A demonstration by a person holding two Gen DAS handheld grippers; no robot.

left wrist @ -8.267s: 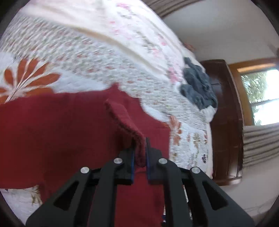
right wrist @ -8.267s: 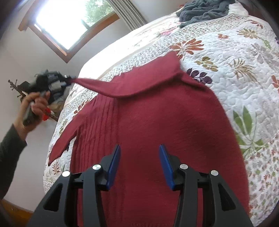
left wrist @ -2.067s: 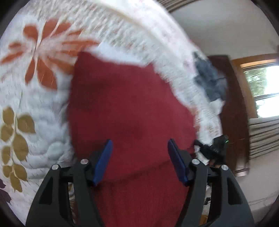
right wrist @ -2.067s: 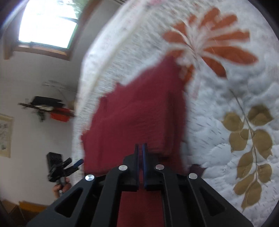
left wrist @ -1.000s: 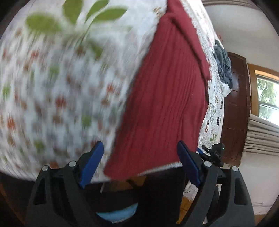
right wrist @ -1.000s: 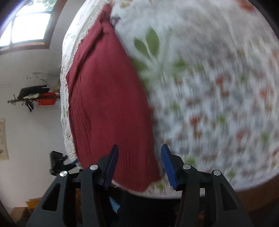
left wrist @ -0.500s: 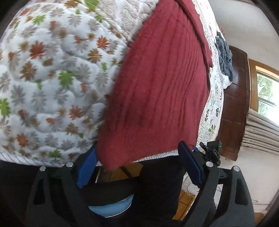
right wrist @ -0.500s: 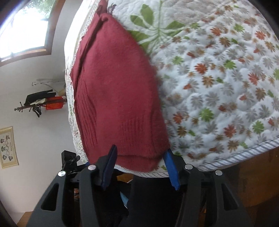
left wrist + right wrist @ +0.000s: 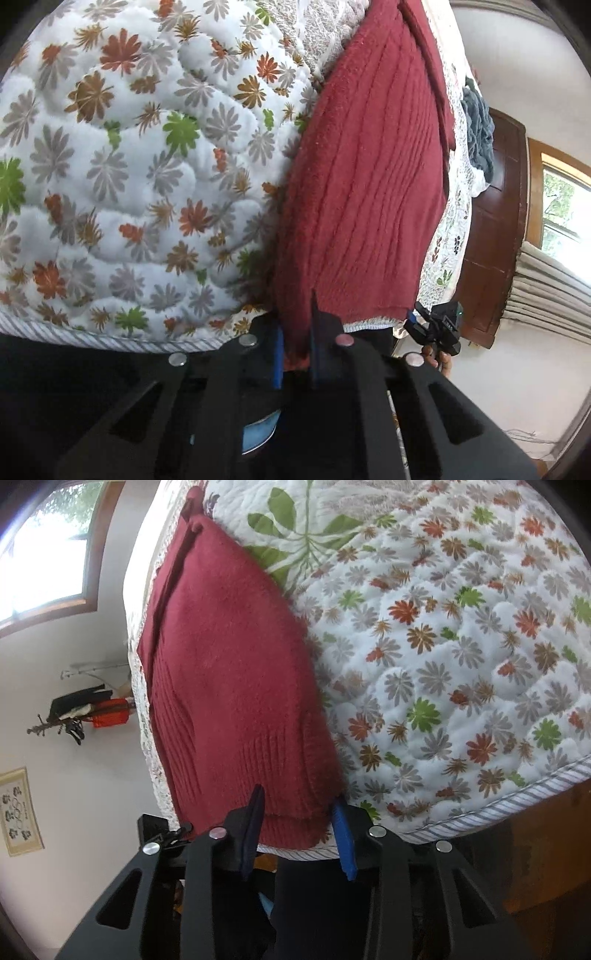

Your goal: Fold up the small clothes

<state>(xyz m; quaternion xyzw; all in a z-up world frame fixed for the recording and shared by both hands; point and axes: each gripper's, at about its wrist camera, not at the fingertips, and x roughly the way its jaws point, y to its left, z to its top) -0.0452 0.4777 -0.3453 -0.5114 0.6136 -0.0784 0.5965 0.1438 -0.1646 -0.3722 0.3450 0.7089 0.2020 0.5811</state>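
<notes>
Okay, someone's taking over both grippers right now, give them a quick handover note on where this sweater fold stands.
Left gripper: shut on the sweater's hem corner at the near edge of the bed.
Right gripper: open, its fingers either side of the other hem corner, not yet pinching.
Sweater: red knit, lying lengthwise on the quilt, hem at the bed edge, a narrow strip of it lying doubled along the far side.
Done: side parts appear folded in; it lies as a long narrow shape.
Left: close the right gripper on its corner, then probably carry the hem up toward the far end and smooth it.
</notes>
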